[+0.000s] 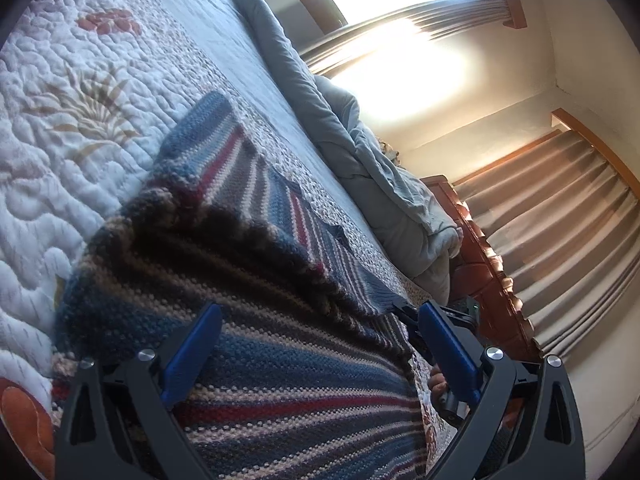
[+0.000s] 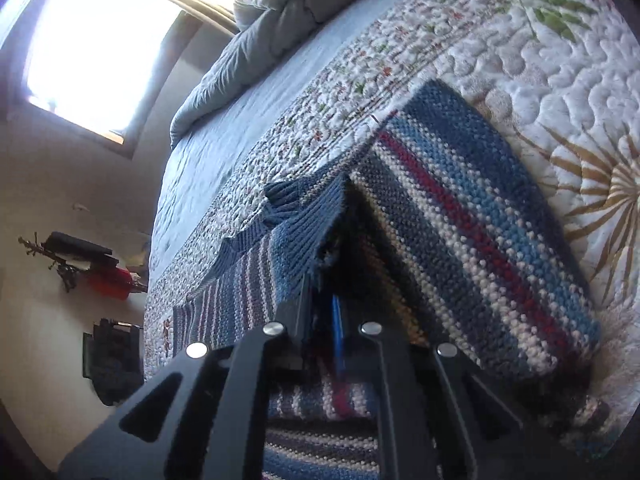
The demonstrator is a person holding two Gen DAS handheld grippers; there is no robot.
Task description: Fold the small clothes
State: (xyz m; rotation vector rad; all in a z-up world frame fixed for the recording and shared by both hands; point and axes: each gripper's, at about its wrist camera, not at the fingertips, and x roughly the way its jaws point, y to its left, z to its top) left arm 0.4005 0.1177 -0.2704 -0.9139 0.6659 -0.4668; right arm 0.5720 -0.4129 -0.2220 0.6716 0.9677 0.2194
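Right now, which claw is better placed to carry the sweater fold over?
The right claw: its jaws look shut on the striped sweater, holding a lifted edge. The left claw is open above the sweater and grips nothing, so it would first need a grasp.

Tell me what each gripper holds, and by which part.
The right gripper is shut on the striped knit sweater, pinching its ribbed blue edge. The left gripper is open over the sweater, holding nothing.

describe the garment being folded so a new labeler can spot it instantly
Start at the bed's white quilt with its leaf and flower embroidery. On it lies the striped knit sweater. Its blue, cream and red bands and chunky knit set it apart from the plain grey duvet bunched beyond.
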